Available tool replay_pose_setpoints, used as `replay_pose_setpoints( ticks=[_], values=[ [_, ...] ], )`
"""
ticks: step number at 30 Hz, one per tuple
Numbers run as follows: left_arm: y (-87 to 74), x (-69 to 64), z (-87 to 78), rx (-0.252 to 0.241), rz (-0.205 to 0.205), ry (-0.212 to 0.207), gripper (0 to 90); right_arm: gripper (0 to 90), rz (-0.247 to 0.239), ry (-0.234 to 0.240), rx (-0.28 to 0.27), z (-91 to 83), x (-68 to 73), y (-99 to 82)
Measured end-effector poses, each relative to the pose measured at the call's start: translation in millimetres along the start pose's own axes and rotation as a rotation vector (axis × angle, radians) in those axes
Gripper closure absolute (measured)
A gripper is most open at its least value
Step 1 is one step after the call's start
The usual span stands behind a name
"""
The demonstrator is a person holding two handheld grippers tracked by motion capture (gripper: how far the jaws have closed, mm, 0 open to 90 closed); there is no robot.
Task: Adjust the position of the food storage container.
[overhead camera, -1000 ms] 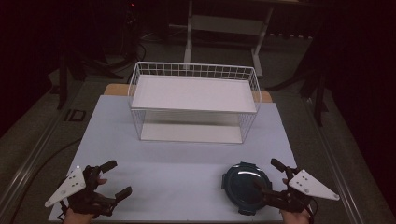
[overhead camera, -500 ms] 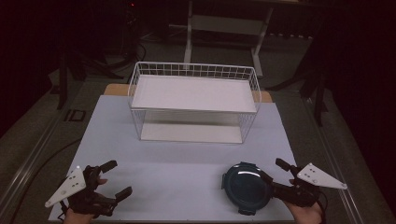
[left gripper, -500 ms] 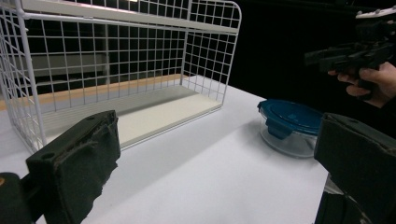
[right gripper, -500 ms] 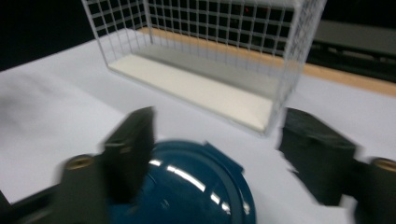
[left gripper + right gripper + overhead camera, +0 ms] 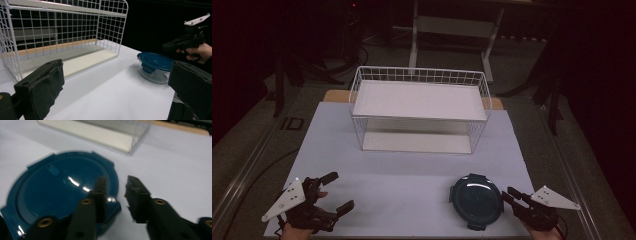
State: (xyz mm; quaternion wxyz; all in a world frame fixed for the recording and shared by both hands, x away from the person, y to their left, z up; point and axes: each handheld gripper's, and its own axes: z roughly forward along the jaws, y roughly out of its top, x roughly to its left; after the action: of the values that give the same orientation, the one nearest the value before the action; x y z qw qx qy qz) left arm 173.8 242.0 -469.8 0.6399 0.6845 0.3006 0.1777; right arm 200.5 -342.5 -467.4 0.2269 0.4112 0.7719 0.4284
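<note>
Surface: a white table (image 5: 412,175) with a strip of wood showing along its far edge, standing on a grey floor in a dark room; dim frames and stands are behind it. A white wire basket rack (image 5: 419,107) with two white shelves stands at the middle of the far half.

Task item: a round clear container with a dark blue clip lid (image 5: 476,199) sits near the front right corner of the table.

Left gripper (image 5: 334,192): near the front left corner, jaws wide, nothing between them.

Right gripper (image 5: 508,194): at the front right corner, just beside the container's right rim. Its jaws stand narrow; in the right gripper view a lid tab lies at the left jaw, but whether the pads press on it cannot be told.

Change: a second ago the right gripper's jaws stood spread; they have just been closing, and the gripper has dropped lower towards the container's rim. The left gripper and container are unchanged.

Writing: none legible.
</note>
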Motion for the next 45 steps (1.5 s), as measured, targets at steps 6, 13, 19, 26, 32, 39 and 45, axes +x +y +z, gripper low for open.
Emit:
replay_pose_setpoints(
  ticks=[6,13,19,26,32,39,45],
  values=[
    [0.1,-0.8,0.4,0.000,0.003,-0.003,0.6,87.6,0.030,0.011,0.081,-0.2,-3.5,-19.6],
    [0.4,-1.2,1.9,-0.001,0.003,-0.005,0.6,90.0,0.061,0.020,0.121,-0.6,-7.2,-28.0],
    [0.8,-0.9,3.2,-0.002,0.006,-0.010,0.7,90.0,0.065,0.055,0.170,5.4,-4.8,-31.2],
    [0.7,-1.1,5.0,0.004,0.011,-0.014,0.6,90.0,0.074,0.054,0.156,6.5,-4.6,-28.6],
    [0.5,-1.1,5.6,0.010,0.011,-0.015,0.7,90.0,0.081,0.088,0.157,15.7,-2.4,-23.5],
    [0.4,-0.9,5.2,0.009,0.009,-0.016,0.7,90.0,0.068,0.124,0.166,35.9,4.7,-10.9],
    [0.2,-1.5,5.9,0.013,0.012,-0.018,0.6,90.0,0.051,0.141,0.164,46.1,8.7,-5.2]
  ],
)
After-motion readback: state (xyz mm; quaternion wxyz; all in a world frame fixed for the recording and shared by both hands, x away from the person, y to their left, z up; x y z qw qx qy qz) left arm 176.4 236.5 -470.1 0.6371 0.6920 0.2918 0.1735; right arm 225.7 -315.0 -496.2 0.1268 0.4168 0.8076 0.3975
